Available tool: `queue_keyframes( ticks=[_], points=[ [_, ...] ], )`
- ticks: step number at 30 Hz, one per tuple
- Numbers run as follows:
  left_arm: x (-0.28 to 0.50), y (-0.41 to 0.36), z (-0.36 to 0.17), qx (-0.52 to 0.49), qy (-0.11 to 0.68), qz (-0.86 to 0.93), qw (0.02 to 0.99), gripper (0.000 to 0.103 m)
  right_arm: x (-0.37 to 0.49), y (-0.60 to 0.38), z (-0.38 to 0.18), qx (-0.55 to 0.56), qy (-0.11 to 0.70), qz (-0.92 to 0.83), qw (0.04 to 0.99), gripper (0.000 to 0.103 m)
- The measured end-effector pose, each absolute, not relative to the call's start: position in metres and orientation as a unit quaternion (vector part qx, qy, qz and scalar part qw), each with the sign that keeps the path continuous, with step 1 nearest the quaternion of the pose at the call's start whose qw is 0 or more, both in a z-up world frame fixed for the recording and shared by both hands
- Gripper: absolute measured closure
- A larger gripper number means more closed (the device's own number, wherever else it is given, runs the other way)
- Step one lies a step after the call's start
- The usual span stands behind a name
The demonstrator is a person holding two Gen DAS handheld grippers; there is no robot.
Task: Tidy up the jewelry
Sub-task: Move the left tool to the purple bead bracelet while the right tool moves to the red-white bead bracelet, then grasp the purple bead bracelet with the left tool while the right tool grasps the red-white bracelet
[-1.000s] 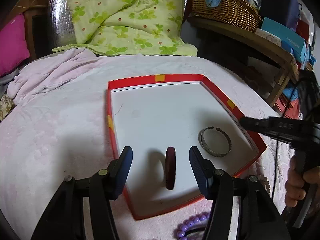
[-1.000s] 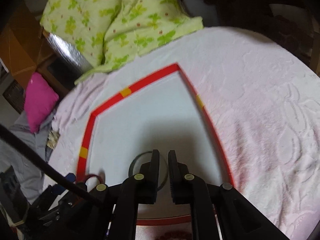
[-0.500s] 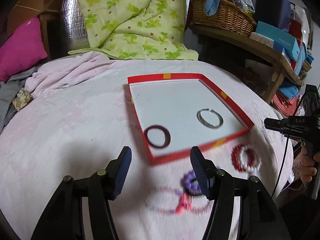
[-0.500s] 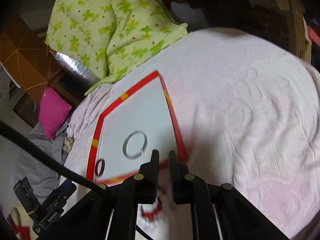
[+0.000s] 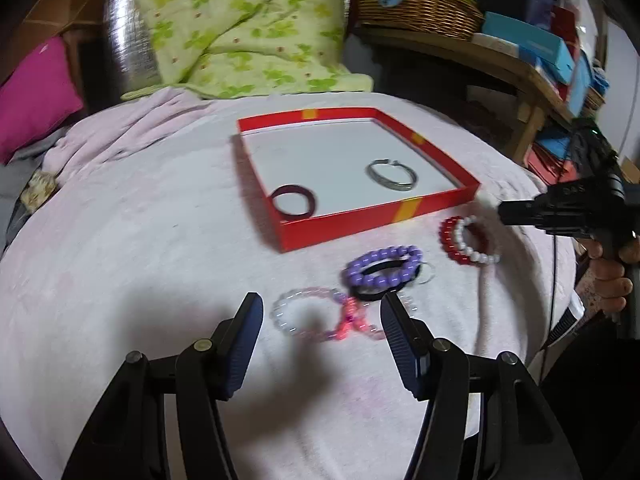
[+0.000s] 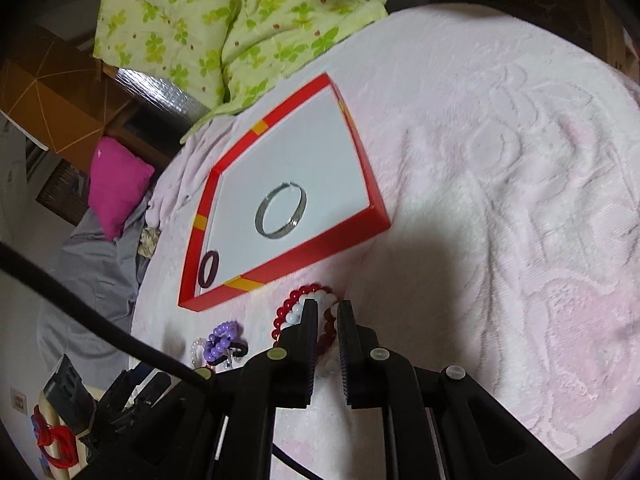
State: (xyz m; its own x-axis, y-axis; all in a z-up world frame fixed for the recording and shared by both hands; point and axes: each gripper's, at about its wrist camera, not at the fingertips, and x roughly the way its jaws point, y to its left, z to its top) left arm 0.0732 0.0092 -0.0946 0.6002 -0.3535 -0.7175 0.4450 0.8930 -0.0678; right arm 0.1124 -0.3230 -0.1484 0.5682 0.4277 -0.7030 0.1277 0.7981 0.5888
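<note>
A red box lid [image 5: 352, 222] [image 6: 304, 256] with a white floor lies on the pink cloth. It holds a dark red bangle [image 5: 293, 201] [image 6: 209, 269] and a silver bangle [image 5: 392, 174] [image 6: 281, 211]. In front of it lie a red and white bead bracelet pair [image 5: 468, 240] [image 6: 298, 306], a purple bead bracelet [image 5: 384, 268] [image 6: 222, 338] over a black band, and a clear pink bracelet [image 5: 312, 314]. My left gripper [image 5: 322, 320] is open and empty above the clear pink bracelet. My right gripper [image 6: 327, 312] is nearly shut and empty, just above the red and white bracelets.
A green floral quilt [image 5: 240, 28] lies behind the box. A wooden shelf with a wicker basket [image 5: 416, 4] and boxes stands at the right. A magenta pillow [image 5: 32, 96] is at the far left. The cloth-covered round surface drops off at its edges.
The left gripper let the dark red bangle fall flat in the box and pulled back over the loose bracelets. The right gripper also drew back from above the silver bangle.
</note>
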Motion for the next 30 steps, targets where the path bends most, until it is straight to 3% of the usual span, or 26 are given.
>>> queue_keyframes(
  ticks=[11,15,16,17,20,22,24,27,30],
  points=[
    [0.084,-0.042,-0.105,0.1,0.393,-0.27,0.873,0.041,0.12,-0.323,-0.16,0.31,0.48,0.092,0.815,0.088],
    [0.091,-0.049,-0.107,0.093,0.395,-0.279,0.871,0.041,0.121,-0.325,-0.162,0.312,0.481,0.086,0.815,0.05],
    [0.093,-0.05,-0.107,0.09,0.396,-0.285,0.868,0.041,0.121,-0.324,-0.161,0.309,0.475,0.086,0.819,0.05],
    [0.094,-0.051,-0.108,0.087,0.397,-0.289,0.866,0.042,0.121,-0.323,-0.16,0.304,0.469,0.084,0.825,0.05],
    [0.099,-0.055,-0.113,0.081,0.411,-0.301,0.857,0.06,0.125,-0.317,-0.161,0.289,0.473,0.079,0.828,0.057],
    [0.102,-0.057,-0.118,0.082,0.421,-0.3,0.852,0.066,0.13,-0.311,-0.166,0.276,0.485,0.082,0.826,0.074],
    [0.104,-0.057,-0.121,0.078,0.427,-0.299,0.85,0.083,0.132,-0.304,-0.166,0.249,0.489,0.073,0.833,0.091],
    [0.105,-0.052,-0.119,0.06,0.428,-0.305,0.848,0.093,0.129,-0.303,-0.159,0.239,0.472,0.065,0.846,0.092],
    [0.103,-0.048,-0.114,0.055,0.419,-0.311,0.851,0.093,0.123,-0.31,-0.151,0.249,0.444,0.068,0.858,0.092]
  ],
)
